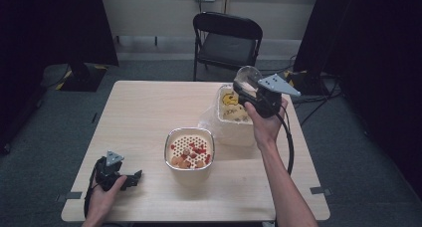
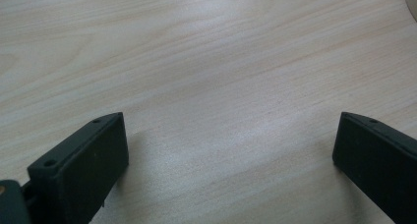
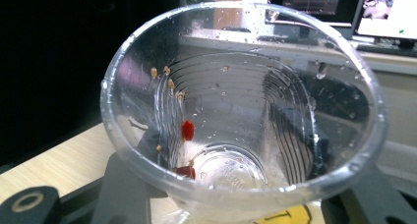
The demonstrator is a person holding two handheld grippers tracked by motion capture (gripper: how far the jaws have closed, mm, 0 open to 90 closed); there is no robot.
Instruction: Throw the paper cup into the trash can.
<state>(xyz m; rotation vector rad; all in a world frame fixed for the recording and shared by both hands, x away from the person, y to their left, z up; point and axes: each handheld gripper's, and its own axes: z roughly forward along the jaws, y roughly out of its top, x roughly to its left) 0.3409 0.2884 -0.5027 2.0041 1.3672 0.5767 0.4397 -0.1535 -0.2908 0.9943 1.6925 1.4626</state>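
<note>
Light wooden table (image 1: 144, 112) carries a white rounded-square container with a perforated strainer insert (image 1: 189, 148) near its middle, holding orange and red bits of food. Beyond it, toward the far right edge, stands a larger white tub with a yellow cartoon print (image 1: 230, 112), with crinkled clear plastic wrap (image 1: 208, 120) beside its left wall.

The right gripper (image 1: 247, 94) is raised above that tub, held in the person's right hand (image 1: 266, 122), and its jaws pinch a clear ribbed plastic cup (image 3: 246, 111). In the right gripper view the cup's mouth faces the camera, wet with droplets, with a few red scraps (image 3: 187, 129) and small pale seeds stuck to its inner wall.

The left gripper (image 1: 133, 178) rests low at the near left corner of the table, held in the left hand (image 1: 102, 197). In the left gripper view its black jaws stand spread wide, with bare wood grain between them.

A black folding chair (image 1: 226, 40) stands behind the table's far edge on grey carpet.
</note>
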